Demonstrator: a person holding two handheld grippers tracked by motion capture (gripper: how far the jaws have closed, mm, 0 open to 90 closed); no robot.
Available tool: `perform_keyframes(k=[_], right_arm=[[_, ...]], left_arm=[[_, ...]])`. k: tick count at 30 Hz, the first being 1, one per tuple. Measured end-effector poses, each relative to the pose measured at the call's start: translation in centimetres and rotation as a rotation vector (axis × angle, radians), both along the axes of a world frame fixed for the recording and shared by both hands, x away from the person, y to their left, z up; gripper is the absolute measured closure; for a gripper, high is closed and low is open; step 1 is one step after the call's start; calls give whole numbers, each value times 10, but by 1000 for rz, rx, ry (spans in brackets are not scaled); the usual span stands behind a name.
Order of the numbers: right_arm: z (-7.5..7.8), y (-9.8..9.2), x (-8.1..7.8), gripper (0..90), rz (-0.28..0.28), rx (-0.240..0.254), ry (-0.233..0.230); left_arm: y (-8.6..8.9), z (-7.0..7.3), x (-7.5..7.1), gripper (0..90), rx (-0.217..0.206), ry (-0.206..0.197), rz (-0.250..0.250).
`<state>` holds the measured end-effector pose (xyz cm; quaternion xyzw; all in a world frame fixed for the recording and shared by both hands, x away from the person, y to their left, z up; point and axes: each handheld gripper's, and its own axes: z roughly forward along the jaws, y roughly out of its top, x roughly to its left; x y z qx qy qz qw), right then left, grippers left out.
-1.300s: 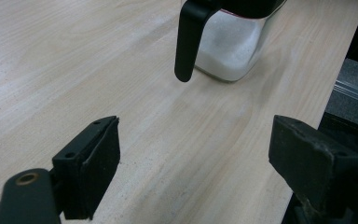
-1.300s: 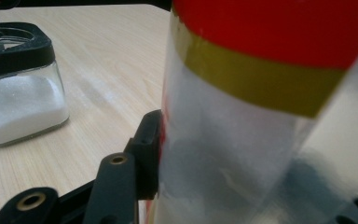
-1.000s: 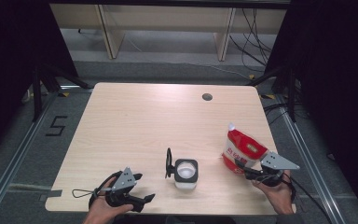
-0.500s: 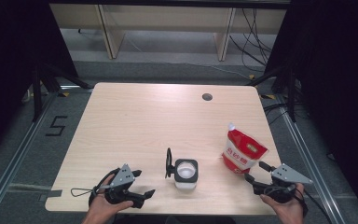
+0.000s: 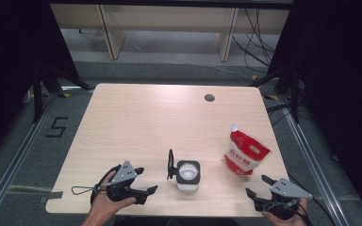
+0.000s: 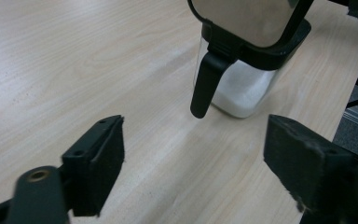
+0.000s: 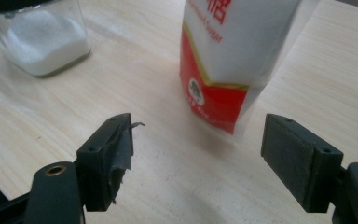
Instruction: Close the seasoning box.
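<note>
Both grippers empty, jaws spread wide.
Left gripper (image 5: 144,181) aims at jar (image 5: 188,175); right gripper (image 5: 258,186) sees pouch (image 5: 245,151) at twelve o'clock.

From above my side one camera looks down the tabletop (image 5: 136,122); both close jaw cameras share the sugar jar (image 5: 187,175).

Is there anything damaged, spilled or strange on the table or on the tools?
One small thing: the pad on a jaw of the right hand-held gripper looks torn, its edge frayed and peeling. Nothing is spilled; the sugar pouch stands upright and the glass jar sits with its lid flipped open.
</note>
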<state>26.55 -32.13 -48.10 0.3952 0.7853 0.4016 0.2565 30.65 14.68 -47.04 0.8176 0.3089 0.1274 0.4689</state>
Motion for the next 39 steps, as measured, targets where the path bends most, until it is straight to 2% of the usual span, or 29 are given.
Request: perform_keyframes(k=[1, 2, 3, 4, 6, 7, 8, 9, 10, 12, 14, 15, 16, 18, 19, 20, 25, 27, 32, 35, 37, 39], right_arm=[[0, 1, -1, 261, -1, -9, -2], [0, 3, -3, 260, 4, 0, 28], [0, 3, -2, 261, 11, -5, 2], [0, 3, -2, 261, 18, -12, -10], [-1, 5, -4, 260, 1, -3, 19], [0, 3, -2, 261, 13, -28, 2], [0, 3, -2, 261, 12, -25, -2], [0, 5, -3, 261, 1, 0, 20], [0, 4, -2, 261, 14, -15, 5], [1, 6, -3, 261, 15, -12, 5], [1, 6, -2, 261, 25, -23, -5], [1, 7, -3, 261, 23, -6, 35], [0, 6, -2, 262, 28, -23, 3], [0, 5, -2, 261, 29, -18, 3], [1, 7, -4, 261, 22, -1, 42], [1, 6, -2, 262, 29, -14, -1], [1, 7, -3, 261, 31, -12, 13], [1, 6, -2, 261, 33, -18, 2], [1, 8, -3, 280, 41, -15, 11], [2, 7, -3, 275, 44, -15, 2], [2, 7, -2, 274, 44, -14, -1], [2, 8, -2, 274, 45, -11, 3]], left_arm=[[0, 2, 0, 283, 1, 3, 0], [-1, 5, 1, 352, 12, -27, -10], [-1, 6, 3, 419, 6, -40, -11], [-1, 8, 3, 482, 21, -40, -8], [-1, 11, 6, 603, 8, -63, -15], [-1, 13, 7, 650, 19, -80, -20], [0, 15, 9, 703, 25, -98, -32], [-2, 15, 9, 754, 14, -100, -19], [-3, 16, 10, 794, 9, -103, -19], [-4, 19, 11, 858, -3, -107, -9], [-8, 23, 12, 889, -3, -114, -7], [-11, 25, 12, 890, -4, -116, -11], [-13, 27, 13, 891, -1, -125, -22], [-20, 32, 13, 891, -8, -130, -38], [-23, 34, 12, 891, -2, -131, -44], [-26, 36, 12, 891, -9, -131, -44], [-36, 45, 15, 891, -9, -156, -76], [-38, 49, 16, 891, -1, -154, -89], [-39, 57, 17, 892, 4, -159, -96], [-41, 58, 17, 891, 4, -149, -102], [-42, 59, 17, 891, 17, -164, -113], [-44, 59, 17, 891, 22, -161, -110]])
